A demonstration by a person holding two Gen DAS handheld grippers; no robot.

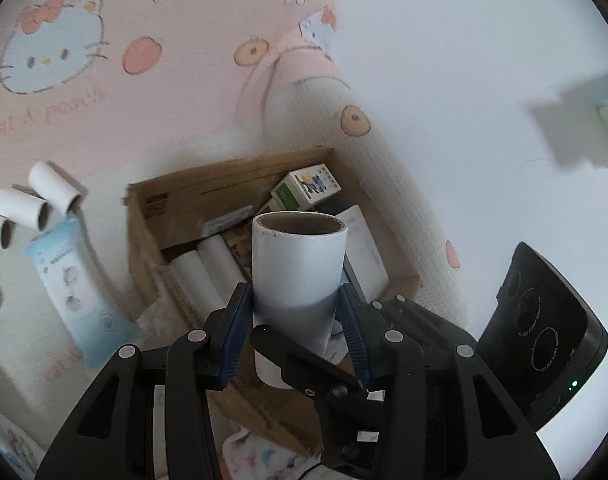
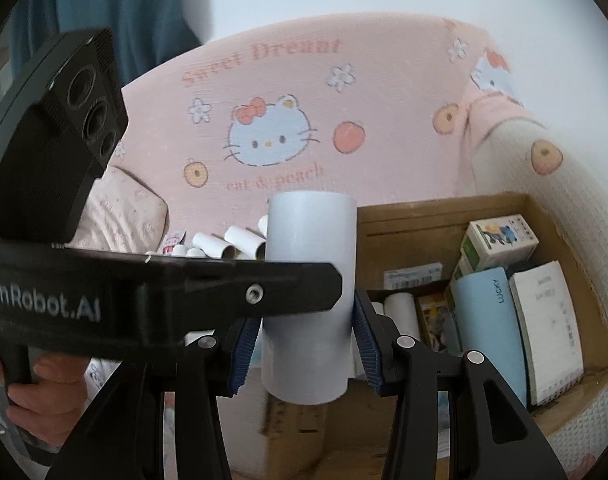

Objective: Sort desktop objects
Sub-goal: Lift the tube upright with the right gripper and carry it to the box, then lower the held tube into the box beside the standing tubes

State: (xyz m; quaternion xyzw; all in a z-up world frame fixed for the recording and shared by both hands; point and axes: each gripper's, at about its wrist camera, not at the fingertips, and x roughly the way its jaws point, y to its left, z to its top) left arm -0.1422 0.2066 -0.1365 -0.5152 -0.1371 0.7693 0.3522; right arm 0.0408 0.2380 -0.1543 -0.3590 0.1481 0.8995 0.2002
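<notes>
A white cardboard tube (image 1: 299, 280) stands upright between both grippers; it also shows in the right wrist view (image 2: 310, 296). My left gripper (image 1: 295, 320) has its blue pads against the tube's sides, above an open cardboard box (image 1: 151, 240). My right gripper (image 2: 306, 344) also has its blue pads on the tube, and one of its fingers crosses the tube in the left wrist view. The left gripper's body (image 2: 143, 292) crosses in front of the tube in the right wrist view. The box (image 2: 544, 216) holds white tubes (image 1: 207, 272), small boxes and booklets.
Three loose white tubes (image 1: 35, 204) and a pale blue tissue pack (image 1: 75, 292) lie left of the box on a pink cartoon-cat cloth (image 1: 103, 100). More tubes (image 2: 231, 242) lie behind the held one. A white wall (image 1: 484, 80) is at the right.
</notes>
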